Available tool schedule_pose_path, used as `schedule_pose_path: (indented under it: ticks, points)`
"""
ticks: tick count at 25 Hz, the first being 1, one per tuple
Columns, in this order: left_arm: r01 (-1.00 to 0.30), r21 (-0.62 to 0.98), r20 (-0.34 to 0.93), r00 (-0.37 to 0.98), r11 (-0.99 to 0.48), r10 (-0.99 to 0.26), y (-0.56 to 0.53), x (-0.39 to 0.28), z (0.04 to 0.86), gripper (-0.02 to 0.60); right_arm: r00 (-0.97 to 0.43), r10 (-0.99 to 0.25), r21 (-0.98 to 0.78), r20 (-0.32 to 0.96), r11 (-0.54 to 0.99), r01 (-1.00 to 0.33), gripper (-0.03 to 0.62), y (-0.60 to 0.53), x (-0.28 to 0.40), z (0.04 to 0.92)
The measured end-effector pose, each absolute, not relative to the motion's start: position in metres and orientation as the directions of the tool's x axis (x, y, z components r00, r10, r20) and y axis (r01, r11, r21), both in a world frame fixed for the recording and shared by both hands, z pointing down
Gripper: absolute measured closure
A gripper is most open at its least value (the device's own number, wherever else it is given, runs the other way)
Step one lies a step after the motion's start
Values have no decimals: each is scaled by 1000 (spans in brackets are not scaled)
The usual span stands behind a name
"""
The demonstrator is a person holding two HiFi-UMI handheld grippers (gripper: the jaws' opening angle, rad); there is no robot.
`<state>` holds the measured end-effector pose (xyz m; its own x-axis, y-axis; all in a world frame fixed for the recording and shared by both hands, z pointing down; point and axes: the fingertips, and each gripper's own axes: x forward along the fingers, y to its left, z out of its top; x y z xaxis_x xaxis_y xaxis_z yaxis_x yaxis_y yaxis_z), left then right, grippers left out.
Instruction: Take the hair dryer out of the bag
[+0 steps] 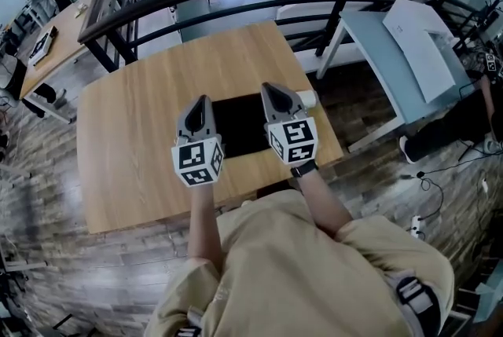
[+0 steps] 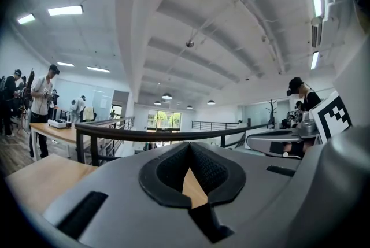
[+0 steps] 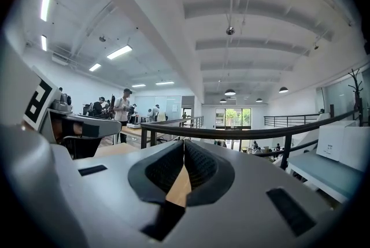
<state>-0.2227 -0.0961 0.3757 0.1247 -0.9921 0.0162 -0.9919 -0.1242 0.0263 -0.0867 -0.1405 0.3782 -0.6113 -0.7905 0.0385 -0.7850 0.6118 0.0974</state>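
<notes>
You are holding the left gripper [image 1: 204,101] and right gripper [image 1: 269,88] level over the black bag [image 1: 240,123], one above each side, likely to work both edges. Both jaws are closed together, gripping nothing. A white end [image 1: 308,98] is showing at the bag's right edge, possibly the hair dryer.

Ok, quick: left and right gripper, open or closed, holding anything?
Left gripper: closed, holding nothing.
Right gripper: closed, holding nothing.

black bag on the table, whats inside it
The flat black bag on the light wooden table covers its contents. Only a white rounded object shows at its right edge.
</notes>
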Motion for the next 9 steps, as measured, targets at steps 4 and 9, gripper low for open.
schedule_pose_path:
  ticks: [4, 9]
  points:
    - [-992, 26, 28, 128, -127, -991, -105, -222, 382, 569, -612, -790, 95, 44, 613, -784, 579, -148, -87, 384]
    - [-992, 10, 50, 127, -127, -991, -127, -217, 390, 569, -613, -788, 91, 55, 615, -783, 579, -167, -82, 392]
